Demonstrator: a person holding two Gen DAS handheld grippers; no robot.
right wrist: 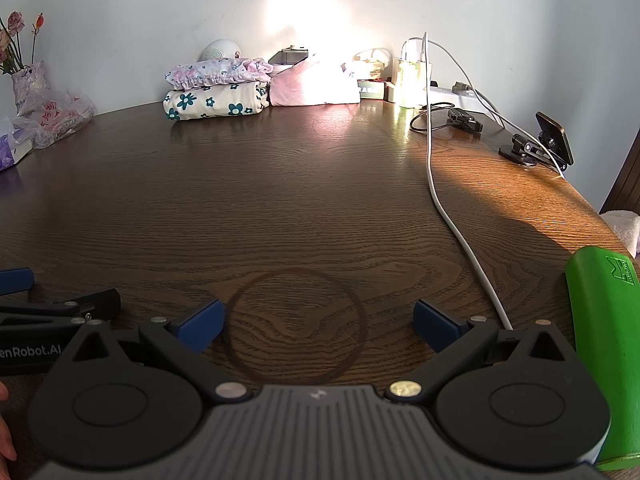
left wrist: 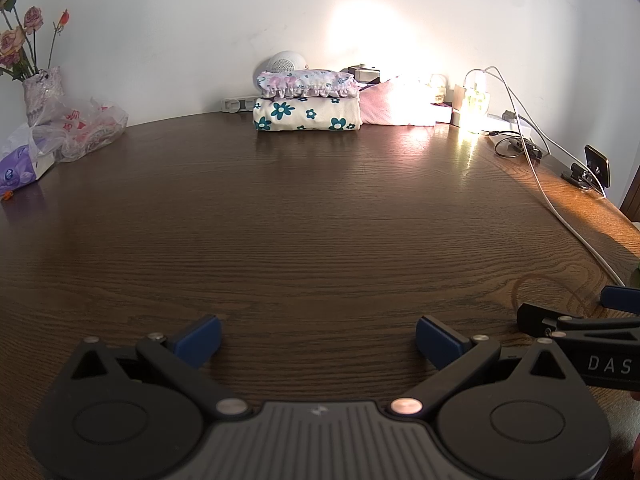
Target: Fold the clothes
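Both the left gripper (left wrist: 318,338) and right gripper (right wrist: 318,326) hovered spread and empty over the bare table (left wrist: 320,220), with folded clothes (left wrist: 307,110) already stacked far off.

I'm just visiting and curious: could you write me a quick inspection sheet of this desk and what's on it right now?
Surface: dark wooden table, bare in the middle, faint ring mark near the front.
Job's things: two folded cloths stacked at the back, ruffled pink one on the teal-flowered one; pink cloth beside them.
Clutter: plastic bags, flower vase, green case, phone stand.
Grippers: left gripper and right gripper both open, holding nothing.
Cables: white cable runs across the right side.
Surroundings: plain white wall, bright glare.
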